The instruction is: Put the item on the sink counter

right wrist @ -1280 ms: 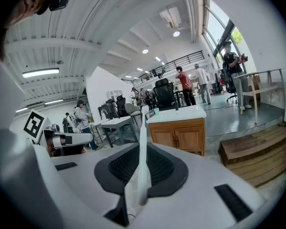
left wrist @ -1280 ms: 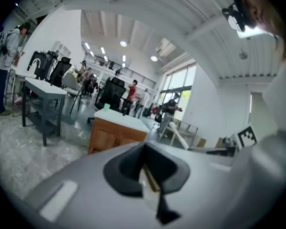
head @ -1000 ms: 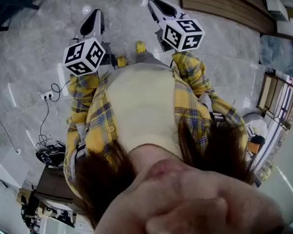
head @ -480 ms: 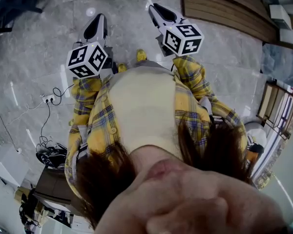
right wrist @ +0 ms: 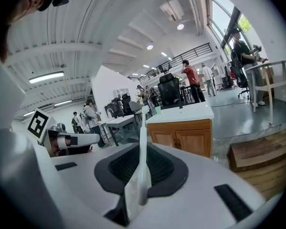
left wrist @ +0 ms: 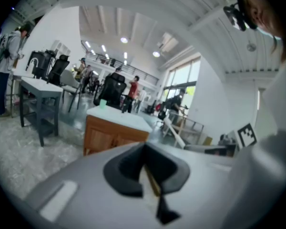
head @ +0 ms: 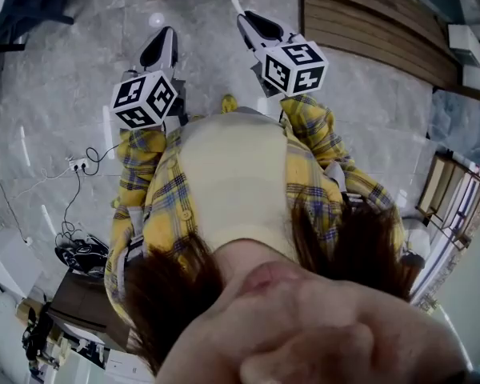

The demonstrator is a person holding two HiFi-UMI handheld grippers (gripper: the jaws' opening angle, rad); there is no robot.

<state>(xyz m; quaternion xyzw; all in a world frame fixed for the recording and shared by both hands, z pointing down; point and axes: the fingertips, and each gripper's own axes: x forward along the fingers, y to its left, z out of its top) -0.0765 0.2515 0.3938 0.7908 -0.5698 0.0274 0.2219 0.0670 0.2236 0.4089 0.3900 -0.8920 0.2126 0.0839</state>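
Note:
My right gripper (right wrist: 142, 149) is shut on a thin white item (right wrist: 141, 173) that stands upright between its pads. Ahead of it stands the sink counter (right wrist: 181, 114), a wooden cabinet with a white top, some way off. A small green cup (right wrist: 158, 109) sits on that top. In the left gripper view the same counter (left wrist: 115, 119) lies ahead. My left gripper (left wrist: 144, 149) is shut, with only a thin pale and tan sliver in its seam. In the head view both grippers, left (head: 162, 42) and right (head: 252, 22), hang over the marble floor in front of the person's body.
A stepped wooden platform (head: 368, 22) lies to the right. A power strip with cables (head: 78, 163) sits on the floor at left. Grey desks (left wrist: 35, 87) and office chairs stand to the left of the counter, with several people further back.
Both grippers have shifted slightly forward over the floor, and the foot of the wooden cabinet has come into the top of the head view. The right gripper's hold is the same.

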